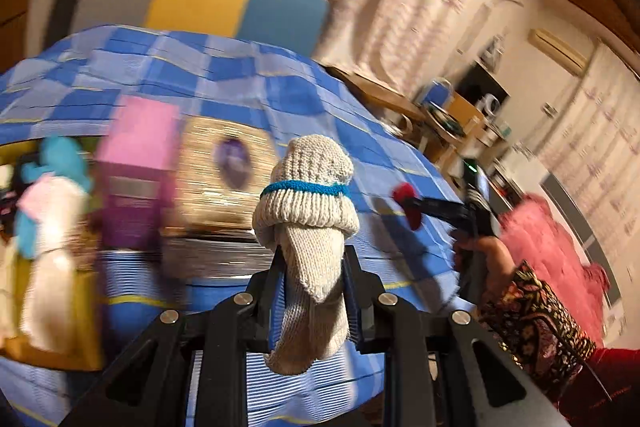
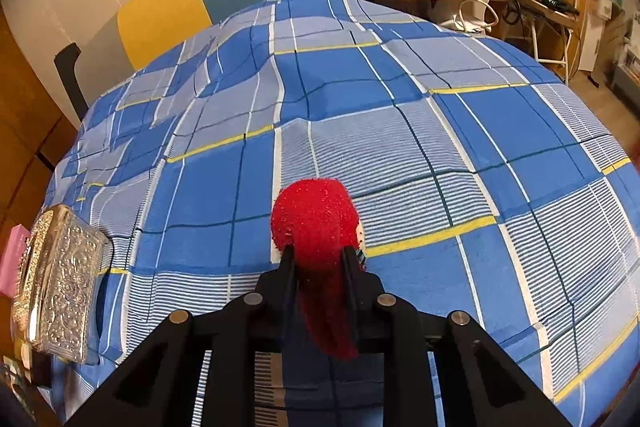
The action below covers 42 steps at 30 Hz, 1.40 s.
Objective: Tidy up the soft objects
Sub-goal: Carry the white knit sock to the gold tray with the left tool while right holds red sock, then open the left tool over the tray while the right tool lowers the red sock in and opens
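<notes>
My left gripper (image 1: pixel 314 269) has its jaws clenched on a rolled grey sock (image 1: pixel 306 203), held clear above the checked bedspread (image 1: pixel 248 75), presumably for carrying toward the containers at left (blurred). My right gripper (image 2: pixel 320 259) grasps a red sock (image 2: pixel 314 221), low over the bedspread, apparently awaiting placement.

Left tongs (image 1: pixel 314 259) clamped, right tongs (image 2: pixel 320 255) clamped (both angled downward)

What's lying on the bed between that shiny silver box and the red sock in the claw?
Nothing: the right wrist view shows only bare checked bedsheet between silver box and red sock.
</notes>
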Each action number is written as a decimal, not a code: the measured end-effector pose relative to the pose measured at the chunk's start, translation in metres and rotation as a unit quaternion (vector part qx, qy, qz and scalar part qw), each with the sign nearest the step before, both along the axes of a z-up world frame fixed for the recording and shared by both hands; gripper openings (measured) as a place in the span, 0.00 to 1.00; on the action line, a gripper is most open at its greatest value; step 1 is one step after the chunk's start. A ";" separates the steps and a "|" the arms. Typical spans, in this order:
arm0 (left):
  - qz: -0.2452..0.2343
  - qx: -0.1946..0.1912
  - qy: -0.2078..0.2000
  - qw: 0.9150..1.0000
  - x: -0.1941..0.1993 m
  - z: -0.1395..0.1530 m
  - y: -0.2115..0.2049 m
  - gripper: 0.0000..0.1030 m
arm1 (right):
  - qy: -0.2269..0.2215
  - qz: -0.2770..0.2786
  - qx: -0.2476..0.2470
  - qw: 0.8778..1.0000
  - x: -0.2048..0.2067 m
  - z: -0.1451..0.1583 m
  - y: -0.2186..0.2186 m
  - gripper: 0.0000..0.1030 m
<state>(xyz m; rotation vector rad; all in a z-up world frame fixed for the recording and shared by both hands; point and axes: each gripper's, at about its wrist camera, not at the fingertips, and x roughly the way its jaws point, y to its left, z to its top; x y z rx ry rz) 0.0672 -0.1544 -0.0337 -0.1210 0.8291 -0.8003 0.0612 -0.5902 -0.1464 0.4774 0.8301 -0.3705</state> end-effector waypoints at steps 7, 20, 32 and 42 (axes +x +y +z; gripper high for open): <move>0.119 0.027 0.004 0.993 0.043 -0.007 0.088 0.24 | -0.010 -0.011 0.021 1.000 -0.003 -0.003 -0.006 0.21; 0.244 0.074 0.068 0.964 0.143 -0.057 0.176 0.24 | -0.024 -0.031 -0.006 0.999 -0.011 0.002 -0.010 0.21; 0.267 0.087 0.088 0.956 0.159 -0.071 0.198 0.66 | -0.037 -0.018 -0.028 0.999 -0.027 0.027 0.022 0.21; 0.278 0.040 0.016 0.960 0.101 -0.032 0.217 0.66 | -0.091 0.082 -0.027 0.992 -0.036 0.081 0.128 0.21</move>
